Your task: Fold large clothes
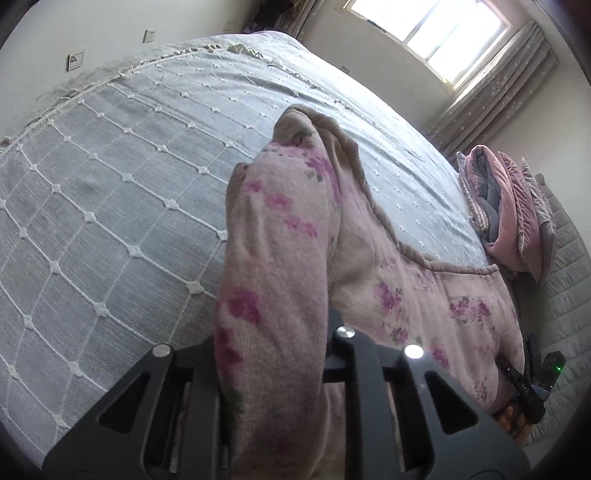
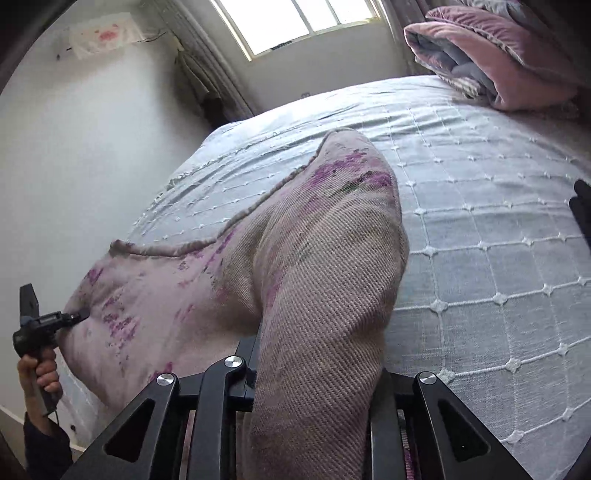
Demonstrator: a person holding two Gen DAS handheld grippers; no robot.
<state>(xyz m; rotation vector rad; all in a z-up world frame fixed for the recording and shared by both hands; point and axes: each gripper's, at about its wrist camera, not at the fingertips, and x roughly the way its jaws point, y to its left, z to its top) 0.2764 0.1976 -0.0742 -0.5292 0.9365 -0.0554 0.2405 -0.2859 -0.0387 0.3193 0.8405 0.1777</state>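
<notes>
While both hand-held grippers pinch floral garment (image 1: 424, 295) above bed (image 1: 110, 206) — left hand-held gripper (image 1: 273, 369), right hand-held gripper (image 2: 314, 387) — thick bunched cloth may slip out, spoiling fold.

Pale walls (image 2: 81, 155), bright window (image 1: 436, 31) with curtains (image 1: 495, 96), bed under grey-blue quilted bedspread (image 1: 122, 192)

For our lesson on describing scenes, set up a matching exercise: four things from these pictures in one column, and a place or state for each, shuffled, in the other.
Things:
1. Floral garment
2. Bedspread
3. Pink quilt
4. Window

Places or states:
A. folded, at the bed's edge
B. bright, in the far wall
C. pinched in both tongs
D. spread flat, stitched in diamonds

Pairs: 1-C, 2-D, 3-A, 4-B
</notes>
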